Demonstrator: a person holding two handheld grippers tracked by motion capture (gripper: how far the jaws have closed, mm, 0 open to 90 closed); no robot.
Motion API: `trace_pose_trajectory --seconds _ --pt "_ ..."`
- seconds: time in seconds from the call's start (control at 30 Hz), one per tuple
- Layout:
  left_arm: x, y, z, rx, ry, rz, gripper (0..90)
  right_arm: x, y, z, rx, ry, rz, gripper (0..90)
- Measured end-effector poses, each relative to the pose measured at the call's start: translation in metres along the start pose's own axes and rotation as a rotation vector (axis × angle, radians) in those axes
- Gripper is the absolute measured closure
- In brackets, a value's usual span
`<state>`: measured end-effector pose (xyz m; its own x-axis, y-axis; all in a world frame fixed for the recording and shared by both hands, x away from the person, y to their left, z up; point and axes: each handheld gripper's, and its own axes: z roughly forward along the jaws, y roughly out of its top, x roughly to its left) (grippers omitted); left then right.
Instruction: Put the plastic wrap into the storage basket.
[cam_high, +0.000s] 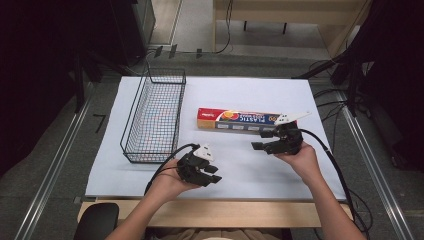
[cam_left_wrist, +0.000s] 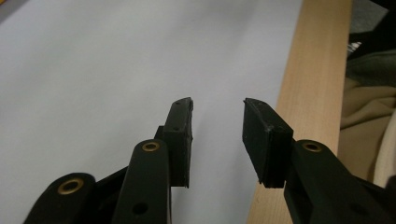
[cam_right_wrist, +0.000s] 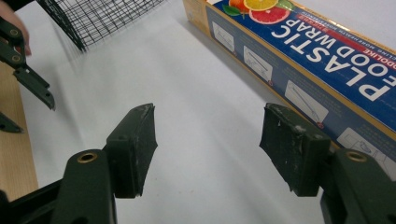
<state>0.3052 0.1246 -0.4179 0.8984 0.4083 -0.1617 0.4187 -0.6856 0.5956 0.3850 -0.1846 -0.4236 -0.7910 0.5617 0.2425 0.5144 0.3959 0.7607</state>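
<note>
Nearest the person, the pale wooden front edge of the desk (cam_high: 225, 212) runs under both forearms, and above it lies the white sheet (cam_high: 240, 172) that covers the desk top. The left tongs (cam_high: 214, 176) sit low over the sheet close to that wooden edge, held in the left hand (cam_high: 167, 185); in the left gripper view (cam_left_wrist: 217, 105) their black jaws stand moderately apart with nothing between them. A little farther in and to the right, the right tongs (cam_high: 261, 140) are held by the right hand (cam_high: 300, 159) above the sheet — in the right gripper view (cam_right_wrist: 208, 116) their jaws are spread wide and empty, with the long blue and yellow cardboard box of plastic food wrap (cam_right_wrist: 327, 65) lying just beside the right jaw, not touching it. That box (cam_high: 235, 120) lies flat across the middle of the sheet. To its left, running toward the far edge, stands the black wire mesh basket (cam_high: 155, 117) — long, rectangular and empty.
</note>
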Motion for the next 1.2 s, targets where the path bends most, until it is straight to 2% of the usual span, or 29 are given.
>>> trace_pose_trajectory --seconds 0.07,0.1,0.13,0.2,0.23,0.4,0.63,0.7,0.77,0.97,1.13,1.2 --pt "0.003 0.001 -0.001 0.017 -0.002 -0.052 64.2 0.0 0.001 0.0 -0.001 0.007 0.005 37.8" --pt "0.003 0.001 -0.001 0.017 -0.002 -0.052 63.9 -0.001 0.001 0.0 -0.002 0.006 0.007 38.5" --pt "0.006 0.002 -0.001 0.031 0.003 -0.076 62.0 -0.001 0.002 0.0 -0.006 0.003 0.009 39.3" --pt "0.007 0.002 -0.001 0.039 0.011 -0.056 59.6 -0.002 0.003 -0.001 -0.008 0.006 0.005 39.3" --pt "0.008 0.002 -0.001 0.038 0.014 -0.066 57.5 -0.002 0.003 0.0 -0.009 0.007 0.003 39.4" --pt "0.009 0.001 -0.003 0.026 0.007 -0.064 54.9 -0.004 0.002 0.001 0.003 0.003 0.01 40.5" --pt "0.012 0.0 -0.007 0.008 0.003 -0.061 48.6 -0.004 0.003 0.002 -0.013 0.005 0.028 40.5" --pt "0.014 0.0 -0.007 -0.01 0.003 -0.07 48.2 -0.003 0.002 0.002 0.012 -0.001 0.013 39.6" --pt "0.016 -0.001 -0.007 -0.005 0.005 -0.074 47.5 -0.002 0.001 0.003 0.022 -0.007 0.003 39.6" --pt "0.02 -0.003 -0.01 -0.004 -0.003 -0.099 44.1 -0.001 0.002 0.004 0.015 -0.012 0.002 39.6" --pt "0.021 -0.002 -0.014 -0.027 0.004 -0.126 42.5 0.001 0.001 0.004 0.016 -0.001 0.005 39.6" --pt "0.02 -0.001 -0.015 -0.036 0.0 -0.117 42.0 0.002 0.001 0.002 0.018 -0.011 -0.013 39.5"
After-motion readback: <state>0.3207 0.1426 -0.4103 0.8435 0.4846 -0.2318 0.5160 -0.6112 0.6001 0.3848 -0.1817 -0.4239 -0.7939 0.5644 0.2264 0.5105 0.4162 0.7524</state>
